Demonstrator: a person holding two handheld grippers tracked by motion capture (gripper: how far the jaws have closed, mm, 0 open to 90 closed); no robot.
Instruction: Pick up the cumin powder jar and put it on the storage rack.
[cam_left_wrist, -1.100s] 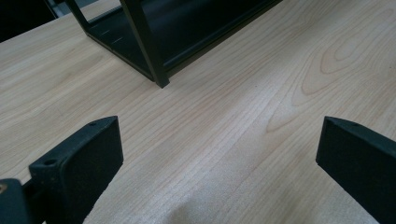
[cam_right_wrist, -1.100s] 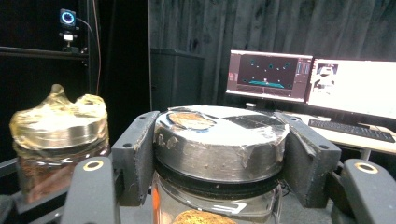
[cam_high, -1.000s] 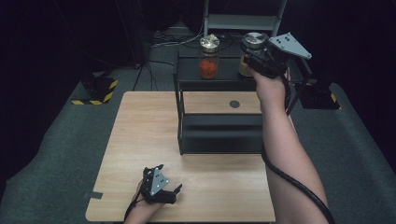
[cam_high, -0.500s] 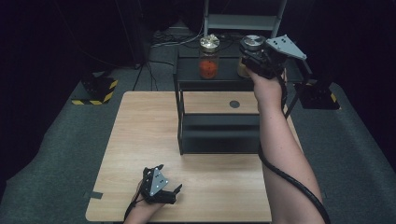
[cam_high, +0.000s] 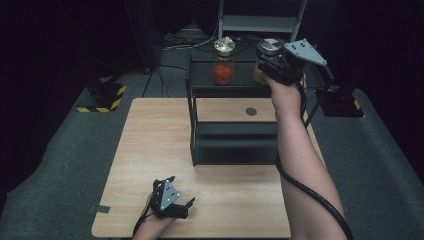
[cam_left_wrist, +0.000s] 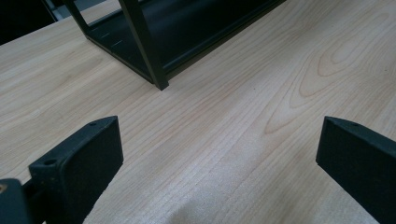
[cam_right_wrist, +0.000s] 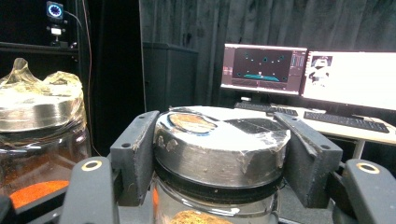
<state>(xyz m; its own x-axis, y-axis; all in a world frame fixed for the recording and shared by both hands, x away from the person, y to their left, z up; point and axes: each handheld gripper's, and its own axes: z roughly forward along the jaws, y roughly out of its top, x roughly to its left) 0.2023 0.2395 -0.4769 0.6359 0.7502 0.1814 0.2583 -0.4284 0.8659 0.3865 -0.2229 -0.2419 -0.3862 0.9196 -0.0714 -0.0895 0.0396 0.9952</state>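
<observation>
1. High view: the left claw (cam_high: 181, 206) rests at the near edge of the table (cam_high: 150, 150), its jaws apart and nothing between them; in the left gripper view bare wood lies between the two pads. It is well apart from the work, so any slip at the shelf would go uncaught by this hand.
2. Left on the top of the black shelf rack (cam_high: 235, 150) stands the jar with orange powder (cam_high: 223, 67). It is just beside the gripped jar, so a sideways swing of the right hand could knock it off the rack.
3. The right claw (cam_right_wrist: 219, 154) is clamped on the metal lid (cam_right_wrist: 219, 140) of the second jar (cam_high: 265, 60), which sits on the rack's top right. The pads press on the lid alone, not the glass: if the lid is loose, lifting may pull it off or drop the jar.
4. Clear film crinkles over the lid's rim, and I judge it could let the pads slide.
5. Hard to make out: the second jar's contents, its base and how near it stands to the rack's edge, since hand and claw cover it from above.
</observation>
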